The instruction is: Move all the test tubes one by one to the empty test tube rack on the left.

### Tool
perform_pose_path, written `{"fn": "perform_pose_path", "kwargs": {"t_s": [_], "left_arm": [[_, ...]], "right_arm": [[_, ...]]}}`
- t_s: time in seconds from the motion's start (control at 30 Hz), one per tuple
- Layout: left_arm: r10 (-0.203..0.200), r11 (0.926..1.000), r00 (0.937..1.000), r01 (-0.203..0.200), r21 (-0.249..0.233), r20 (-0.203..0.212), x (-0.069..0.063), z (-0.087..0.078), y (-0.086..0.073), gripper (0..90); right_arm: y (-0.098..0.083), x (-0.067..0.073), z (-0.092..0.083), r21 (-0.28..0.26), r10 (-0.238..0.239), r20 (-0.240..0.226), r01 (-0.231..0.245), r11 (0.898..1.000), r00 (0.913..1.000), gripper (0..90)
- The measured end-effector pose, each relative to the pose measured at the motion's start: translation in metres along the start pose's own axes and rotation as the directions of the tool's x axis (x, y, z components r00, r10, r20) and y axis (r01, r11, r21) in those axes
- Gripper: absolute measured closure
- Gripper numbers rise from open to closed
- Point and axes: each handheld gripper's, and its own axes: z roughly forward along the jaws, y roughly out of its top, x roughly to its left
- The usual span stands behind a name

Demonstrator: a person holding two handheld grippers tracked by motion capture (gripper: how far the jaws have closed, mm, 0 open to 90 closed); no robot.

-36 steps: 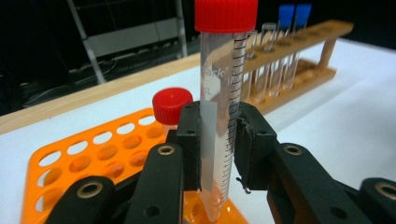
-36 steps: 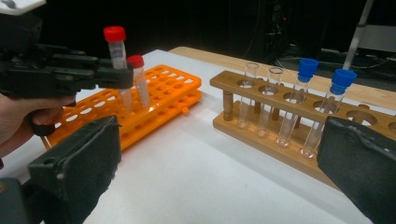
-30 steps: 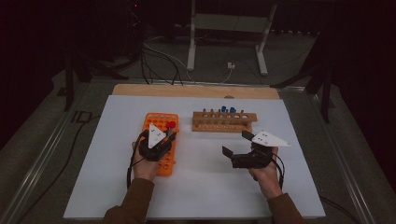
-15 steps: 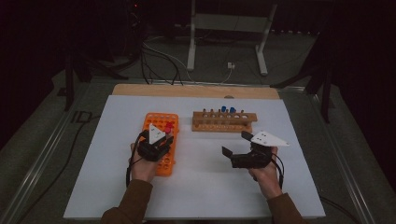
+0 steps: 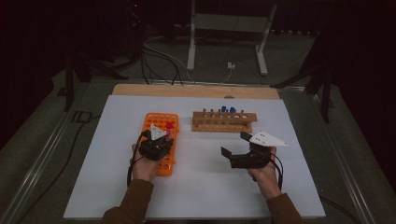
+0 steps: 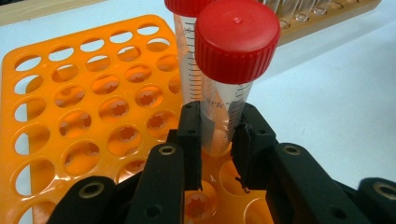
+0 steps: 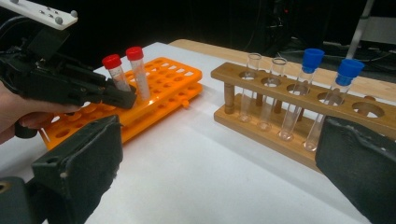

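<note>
At the left of the high view, the left gripper (image 5: 161,136) sits over the orange rack (image 5: 152,122), just as it did a second ago; nothing there has shifted. In the left gripper view its jaws are clenched on a red-capped tube (image 6: 229,84), low on the clear barrel, with the tube's foot at a hole in the rack and a second red-capped tube (image 6: 186,56) touching behind it. Since the hand has not lifted, I judge the tube is only just gripped, or being seated. Right of centre stands the wooden rack (image 5: 224,121) with two blue-capped tubes (image 7: 306,79). At the lower right, the right gripper (image 5: 236,144) hovers wide open and empty, equally unmoved.
</note>
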Motion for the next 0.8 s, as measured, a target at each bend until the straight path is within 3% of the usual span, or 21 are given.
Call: {"fn": "perform_pose_path", "kwargs": {"t_s": [0.07,0.2,0.43,0.53,0.63,0.77,0.8], "left_arm": [[-0.002,1.0,1.0,0.002,-0.001,0.007,0.0,0.0,0.0,73.3],[-0.003,0.9998,1.0,0.003,-0.017,0.009,0.0,-0.001,-0.003,61.1],[-0.047,0.9932,0.9975,0.052,-0.104,0.053,0.003,-0.014,-0.006,39.7],[-0.072,0.982,0.9933,0.087,-0.168,0.091,0.005,-0.023,-0.009,31.2],[-0.106,0.9652,0.985,0.135,-0.224,0.136,0.008,-0.031,-0.01,23.9],[-0.146,0.9494,0.9733,0.188,-0.252,0.178,0.013,-0.04,-0.012,14.6],[-0.15,0.9484,0.9692,0.197,-0.249,0.196,0.015,-0.041,-0.012,12.3]], "right_arm": [[0.0,0.0,0.001,0.002,-0.003,-0.001,0.003,1.0,1.0,0.7],[0.0,-0.001,0.001,0.005,0.003,0.0,-0.003,1.0,1.0,0.7],[0.0,-0.005,0.001,0.014,0.012,0.015,-0.012,1.0,0.9998,0.7],[0.001,-0.007,0.002,0.023,0.016,0.022,-0.016,1.0,0.9996,0.7],[0.004,-0.008,0.003,0.03,0.017,0.029,-0.018,0.999,0.9994,0.6],[0.01,-0.009,0.006,0.034,0.017,0.035,-0.018,0.999,0.9993,0.6],[0.013,-0.01,0.007,0.036,0.015,0.037,-0.016,0.999,0.9992,0.6]]}}
